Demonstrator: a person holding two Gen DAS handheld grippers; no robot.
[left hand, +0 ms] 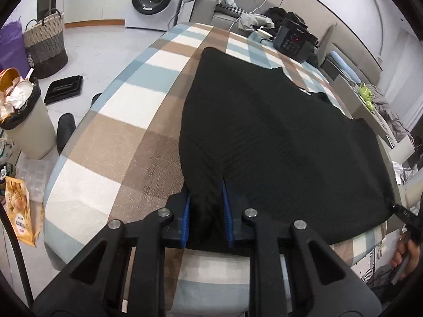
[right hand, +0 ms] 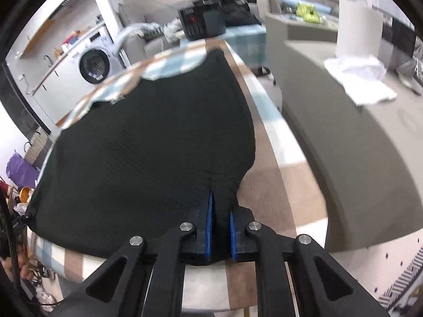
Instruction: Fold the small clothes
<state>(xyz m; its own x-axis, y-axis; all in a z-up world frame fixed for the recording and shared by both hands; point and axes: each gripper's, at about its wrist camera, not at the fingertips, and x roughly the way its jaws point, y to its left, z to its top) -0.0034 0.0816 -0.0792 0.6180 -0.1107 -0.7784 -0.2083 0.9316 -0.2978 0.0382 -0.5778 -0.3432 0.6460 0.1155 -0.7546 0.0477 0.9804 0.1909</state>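
Observation:
A black knitted garment (left hand: 277, 137) lies spread flat on a checked tablecloth (left hand: 119, 132) of brown, white and pale blue. My left gripper (left hand: 206, 192) is shut on the garment's near left corner, with cloth bunched between its blue pads. In the right wrist view the same black garment (right hand: 148, 142) fills the middle. My right gripper (right hand: 220, 203) is shut on its near right corner, the fabric pinched between the blue pads. Both held corners sit at the table's near edge (right hand: 206, 285).
A black appliance (left hand: 293, 39) with a red display stands at the table's far end beside dark clothes. On the floor to the left are a full bin (left hand: 23, 121), a woven basket (left hand: 46, 45) and a washing machine (left hand: 156, 0). A grey counter (right hand: 343, 121) with white cloth runs along the right.

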